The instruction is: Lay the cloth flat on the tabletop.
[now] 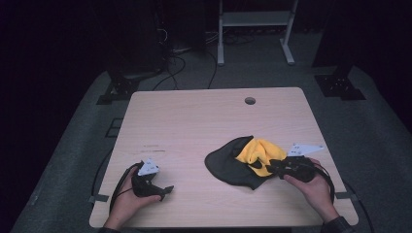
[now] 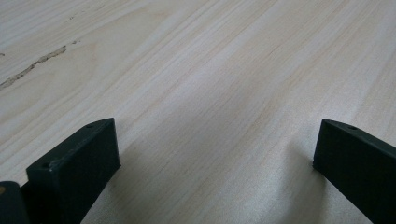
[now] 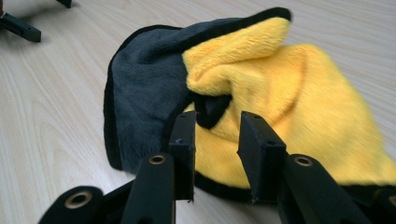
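Observation:
A cloth point(image 1: 226, 162), dark grey on one side and yellow on the other, lies bunched on the right half of the wooden table point(image 1: 194, 121). Part of it is folded over so the yellow face point(image 3: 299, 88) shows. My right gripper point(image 1: 270, 166) reaches into it from the right. In the right gripper view its jaws point(image 3: 217, 122) stand narrow, pinching a dark fold of the cloth point(image 3: 140, 79) between them. My left gripper point(image 1: 166, 190) rests near the table's front left edge. Its jaws point(image 2: 217, 140) stand wide apart over bare wood with nothing between them.
A round cable hole point(image 1: 249, 100) sits near the table's far edge. Beyond the table, a white frame's legs point(image 1: 221, 53) and cables point(image 1: 175, 63) lie on the dark floor. The left gripper's jaw tips point(image 3: 21, 27) show far off in the right gripper view.

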The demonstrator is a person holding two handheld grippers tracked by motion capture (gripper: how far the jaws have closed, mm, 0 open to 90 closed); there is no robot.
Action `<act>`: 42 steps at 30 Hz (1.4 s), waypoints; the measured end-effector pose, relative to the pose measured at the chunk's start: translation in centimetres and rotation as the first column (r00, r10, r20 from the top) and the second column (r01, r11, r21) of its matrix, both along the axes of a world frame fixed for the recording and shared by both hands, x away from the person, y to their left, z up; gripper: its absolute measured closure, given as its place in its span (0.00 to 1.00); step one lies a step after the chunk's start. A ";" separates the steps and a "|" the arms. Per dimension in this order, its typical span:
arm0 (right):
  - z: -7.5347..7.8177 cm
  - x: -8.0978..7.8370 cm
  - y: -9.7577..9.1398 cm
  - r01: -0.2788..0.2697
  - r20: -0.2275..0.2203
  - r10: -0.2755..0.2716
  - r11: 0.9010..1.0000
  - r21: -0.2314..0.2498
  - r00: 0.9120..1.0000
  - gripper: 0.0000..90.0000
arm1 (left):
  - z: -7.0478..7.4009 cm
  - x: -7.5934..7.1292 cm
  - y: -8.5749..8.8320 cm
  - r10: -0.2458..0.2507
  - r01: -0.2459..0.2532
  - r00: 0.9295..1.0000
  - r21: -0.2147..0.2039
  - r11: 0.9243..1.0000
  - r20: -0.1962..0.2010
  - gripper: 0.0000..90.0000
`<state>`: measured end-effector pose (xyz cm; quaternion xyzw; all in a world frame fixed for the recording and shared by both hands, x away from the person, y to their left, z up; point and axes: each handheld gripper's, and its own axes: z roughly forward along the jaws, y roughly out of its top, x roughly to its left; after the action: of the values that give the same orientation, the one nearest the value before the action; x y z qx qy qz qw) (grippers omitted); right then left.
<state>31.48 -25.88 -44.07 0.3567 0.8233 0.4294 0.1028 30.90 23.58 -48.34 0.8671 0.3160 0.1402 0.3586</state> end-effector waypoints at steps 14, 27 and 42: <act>-1.8 2.7 3.5 -0.024 -0.012 0.022 0.992 -0.124 1.000 0.75 | 0.0 0.0 0.0 0.002 -0.002 1.000 -0.002 1.000 -0.001 0.00; -0.4 2.6 3.3 0.012 -0.007 -0.013 0.996 -0.089 1.000 0.95 | 0.0 0.0 0.0 0.002 -0.002 1.000 -0.002 1.000 -0.001 0.00; 4.3 3.7 -0.1 0.118 0.123 -0.118 0.993 0.012 0.985 0.97 | 0.0 0.0 0.0 0.002 -0.002 1.000 -0.002 1.000 -0.001 0.00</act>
<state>35.16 -26.01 -39.78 0.3779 0.7916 0.4459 0.1780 30.88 23.57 -48.35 0.8666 0.3170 0.1399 0.3591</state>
